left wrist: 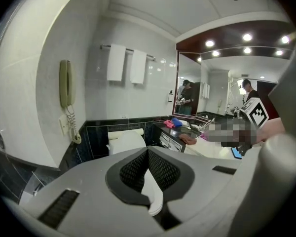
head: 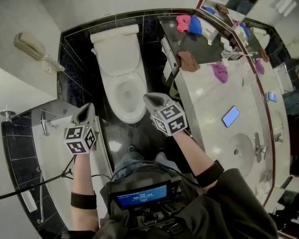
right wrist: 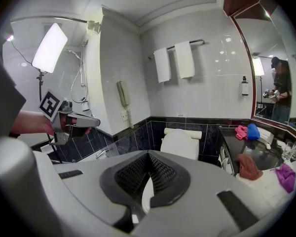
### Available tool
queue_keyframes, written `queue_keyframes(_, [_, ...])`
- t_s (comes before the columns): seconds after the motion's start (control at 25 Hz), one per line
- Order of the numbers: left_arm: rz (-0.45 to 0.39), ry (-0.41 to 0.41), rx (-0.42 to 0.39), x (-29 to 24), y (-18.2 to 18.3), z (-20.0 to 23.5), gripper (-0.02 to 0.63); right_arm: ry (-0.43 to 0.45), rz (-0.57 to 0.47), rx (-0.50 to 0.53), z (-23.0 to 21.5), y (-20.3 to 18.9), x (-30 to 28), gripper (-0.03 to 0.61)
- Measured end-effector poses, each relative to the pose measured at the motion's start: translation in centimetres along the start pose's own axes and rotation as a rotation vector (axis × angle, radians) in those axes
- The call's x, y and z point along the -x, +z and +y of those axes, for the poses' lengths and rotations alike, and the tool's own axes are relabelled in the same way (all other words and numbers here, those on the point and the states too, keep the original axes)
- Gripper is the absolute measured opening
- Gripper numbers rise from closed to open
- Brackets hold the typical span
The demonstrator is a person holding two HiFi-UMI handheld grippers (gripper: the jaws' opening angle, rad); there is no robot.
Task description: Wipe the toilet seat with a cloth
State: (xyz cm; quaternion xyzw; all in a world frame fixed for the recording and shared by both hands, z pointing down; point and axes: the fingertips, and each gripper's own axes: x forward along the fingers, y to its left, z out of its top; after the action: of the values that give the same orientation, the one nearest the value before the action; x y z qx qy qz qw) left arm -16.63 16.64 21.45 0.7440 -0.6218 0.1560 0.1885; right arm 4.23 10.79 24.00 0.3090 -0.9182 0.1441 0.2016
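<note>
both claws are closed and empty, left gripper [head: 84, 116] and right gripper [head: 153, 102] hovering either side of the toilet seat [head: 108, 87]; wiping not begun; a brown cloth [head: 189, 61] lies at the counter's [head: 209, 108] toilet-side edge; next, the right claw probably has to open and fetch it

No legible text anywhere. Chest screen [head: 142, 195]: white lines on blue, too small to read. Left marker cube [head: 80, 139], right marker cube [head: 169, 119]: black-white square codes, no letters. Phone [head: 230, 116] on desk [head: 205, 97]: plain blue display.
</note>
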Motion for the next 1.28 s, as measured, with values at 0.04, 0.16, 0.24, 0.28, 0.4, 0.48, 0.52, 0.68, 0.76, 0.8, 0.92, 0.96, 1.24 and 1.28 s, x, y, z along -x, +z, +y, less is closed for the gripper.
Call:
queue_keyframes(0.04, [-0.002,-0.012,-0.006,-0.4,0.2,0.1,0.003,-0.019,0.000,0.000,-0.4,0.1,-0.2,0.018])
queue_keyframes(0.16, [-0.005,-0.055,-0.030,-1.8,0.7,0.5,0.003,-0.093,-0.007,-0.013,-2.5,0.2,-0.6,0.018])
queue_keyframes(0.24, [-0.004,-0.083,-0.044,-2.8,1.0,0.6,0.003,-0.152,-0.009,-0.032,-4.5,0.0,-0.6,0.029])
queue_keyframes(0.28, [-0.002,-0.098,-0.051,-3.3,1.1,0.6,0.003,-0.184,-0.007,-0.039,-5.6,-0.3,-0.5,0.046])
queue_keyframes(0.4, [0.011,-0.138,-0.071,-5.1,1.5,0.3,0.003,-0.274,0.007,-0.062,-9.2,-0.8,0.1,0.083])
queue_keyframes(0.48, [0.018,-0.158,-0.077,-6.1,1.8,-0.2,0.003,-0.320,0.031,-0.076,-11.6,-1.5,0.6,0.134])
queue_keyframes(0.52, [0.022,-0.166,-0.079,-6.6,1.8,-0.4,0.003,-0.343,0.046,-0.078,-12.9,-2.0,0.9,0.157])
queue_keyframes(0.68, [0.038,-0.179,-0.087,-9.3,2.3,-1.3,0.003,-0.440,0.104,-0.060,-19.7,-3.6,1.4,0.238])
queue_keyframes(0.76, [0.046,-0.173,-0.090,-10.8,2.5,-1.8,0.003,-0.473,0.137,-0.053,-23.5,-4.5,1.1,0.253])
queue_keyframes(0.8, [0.052,-0.167,-0.089,-11.5,2.5,-2.1,0.003,-0.484,0.154,-0.055,-25.4,-5.0,0.9,0.261])
queue_keyframes(0.92, [0.079,-0.143,-0.081,-13.7,2.3,-3.2,0.003,-0.502,0.197,-0.072,-31.2,-6.5,0.1,0.276])
queue_keyframes(0.96, [0.088,-0.134,-0.078,-14.5,2.2,-3.6,0.003,-0.504,0.216,-0.080,-33.2,-7.2,-0.2,0.278])
queue_keyframes(1.24, [0.146,-0.113,-0.048,-21.3,1.9,-7.3,0.003,-0.484,0.308,-0.102,-42.6,-10.7,-3.0,0.278])
queue_keyframes(1.28, [0.152,-0.118,-0.045,-22.4,2.0,-7.9,0.003,-0.481,0.312,-0.111,-43.3,-11.1,-3.3,0.278])
